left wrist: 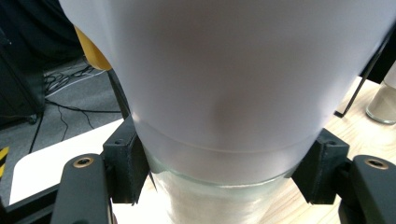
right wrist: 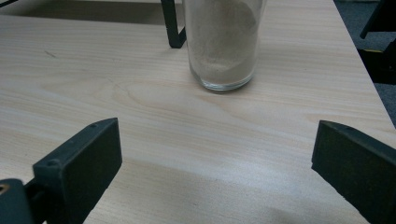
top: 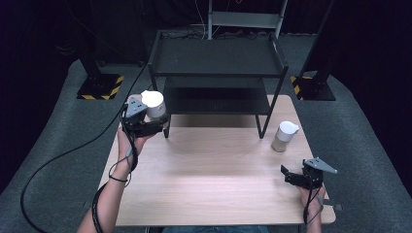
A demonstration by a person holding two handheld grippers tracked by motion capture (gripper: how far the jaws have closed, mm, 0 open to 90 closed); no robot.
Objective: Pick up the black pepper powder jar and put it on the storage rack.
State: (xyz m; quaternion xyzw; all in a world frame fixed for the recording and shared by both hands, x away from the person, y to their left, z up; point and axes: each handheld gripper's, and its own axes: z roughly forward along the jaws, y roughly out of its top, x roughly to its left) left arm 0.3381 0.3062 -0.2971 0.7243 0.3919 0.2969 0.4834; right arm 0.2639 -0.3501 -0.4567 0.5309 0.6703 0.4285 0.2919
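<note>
White-lidded jar (top: 153,104) clamped in left tool (top: 145,118), raised beside shelf (top: 216,58)

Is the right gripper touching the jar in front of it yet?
Apart. In the right gripper view, the right gripper has its fingers spread wide, with bare table between them and the jar.

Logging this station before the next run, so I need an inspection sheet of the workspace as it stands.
Surface: wooden table, bare in front.
Job's things: left jar, white lid, held up; right jar standing near the rack's leg, pale powder inside.
Clutter: nothing seen.
Grippers: left gripper shut on left jar below its lid; right gripper open, short of right jar.
Cables: black cable trailing over the floor.
Surroundings: black rack, grey floor, hazard-striped stand bases.
</note>
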